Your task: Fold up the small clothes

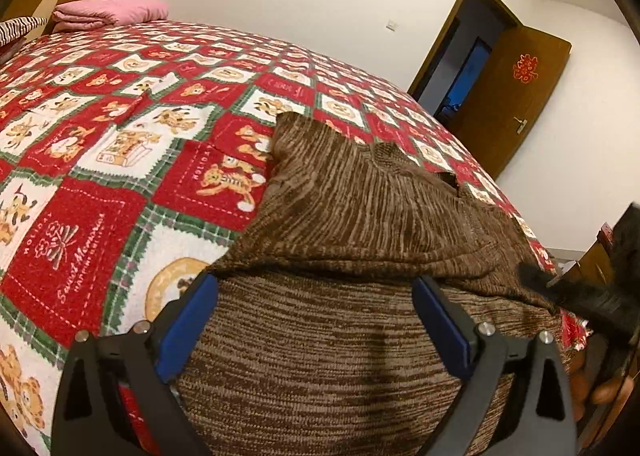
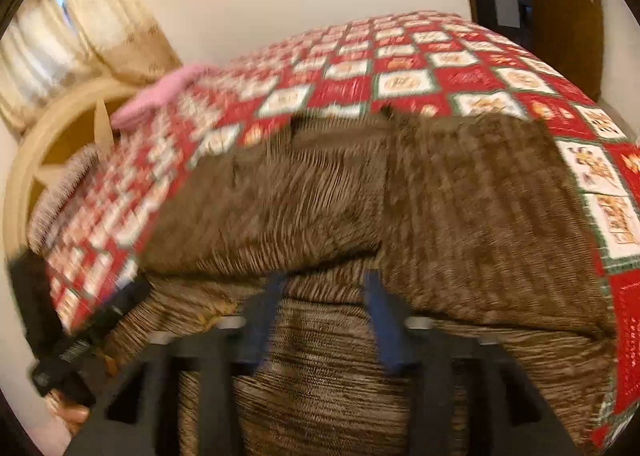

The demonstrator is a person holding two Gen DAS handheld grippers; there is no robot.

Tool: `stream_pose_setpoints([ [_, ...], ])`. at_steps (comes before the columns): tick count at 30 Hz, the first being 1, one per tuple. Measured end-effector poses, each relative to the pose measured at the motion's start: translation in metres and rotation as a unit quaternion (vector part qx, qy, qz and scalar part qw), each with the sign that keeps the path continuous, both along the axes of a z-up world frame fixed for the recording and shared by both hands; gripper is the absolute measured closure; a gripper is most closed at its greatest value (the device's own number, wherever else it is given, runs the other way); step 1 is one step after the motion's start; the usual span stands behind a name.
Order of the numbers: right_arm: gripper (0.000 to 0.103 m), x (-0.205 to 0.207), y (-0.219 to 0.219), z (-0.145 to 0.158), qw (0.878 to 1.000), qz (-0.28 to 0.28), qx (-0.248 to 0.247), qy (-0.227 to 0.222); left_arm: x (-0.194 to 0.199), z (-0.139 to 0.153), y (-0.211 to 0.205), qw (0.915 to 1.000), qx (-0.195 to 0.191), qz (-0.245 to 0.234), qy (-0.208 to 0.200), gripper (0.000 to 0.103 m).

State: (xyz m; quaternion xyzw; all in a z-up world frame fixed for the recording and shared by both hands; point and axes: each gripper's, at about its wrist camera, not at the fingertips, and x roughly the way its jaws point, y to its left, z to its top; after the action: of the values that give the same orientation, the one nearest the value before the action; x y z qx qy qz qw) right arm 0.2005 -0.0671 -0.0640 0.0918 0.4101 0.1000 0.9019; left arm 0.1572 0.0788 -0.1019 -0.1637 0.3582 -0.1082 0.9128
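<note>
While the sweater (image 1: pixel 360 208) lay on the bed (image 1: pixel 120 160) near its front edge, left gripper (image 1: pixel 316 320) and right gripper (image 2: pixel 324 316) jaws spread, straddling its hem; quilt bare beyond.

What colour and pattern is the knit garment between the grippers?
The sweater is brown, streaked with lighter tan in a marled knit. It shows best in the left wrist view.

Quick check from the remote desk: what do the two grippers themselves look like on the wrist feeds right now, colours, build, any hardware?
Both match: the left gripper and right gripper have matte black angular frames with cut-out openings, silver round pins at the joints, and flat blue pads lining the fingers. No cables or markings are visible. The right view is motion-blurred.
</note>
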Motion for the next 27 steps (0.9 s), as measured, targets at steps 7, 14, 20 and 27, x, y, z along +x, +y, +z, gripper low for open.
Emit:
stream_pose_setpoints([
  [7, 0.046, 0.053, -0.015, 0.025, 0.999, -0.032, 0.038, -0.022, 0.000, 0.000, 0.000, 1.0000, 0.000, 0.000, 0.000, 0.003],
  [14, 0.080, 0.102, 0.021, -0.019, 0.997, -0.007, -0.071, 0.032, 0.000, 0.000, 0.000, 1.0000, -0.002, -0.001, -0.001, 0.003],
  [20, 0.095, 0.075, 0.038, 0.000, 0.988, 0.011, -0.144, -0.054, 0.000, -0.001, 0.000, 1.0000, -0.004, -0.002, -0.002, 0.002],
  [27, 0.087, 0.080, 0.031, -0.001, 0.983, 0.003, -0.171, -0.070, 0.000, -0.001, 0.000, 1.0000, -0.006, -0.004, -0.003, 0.002],
])
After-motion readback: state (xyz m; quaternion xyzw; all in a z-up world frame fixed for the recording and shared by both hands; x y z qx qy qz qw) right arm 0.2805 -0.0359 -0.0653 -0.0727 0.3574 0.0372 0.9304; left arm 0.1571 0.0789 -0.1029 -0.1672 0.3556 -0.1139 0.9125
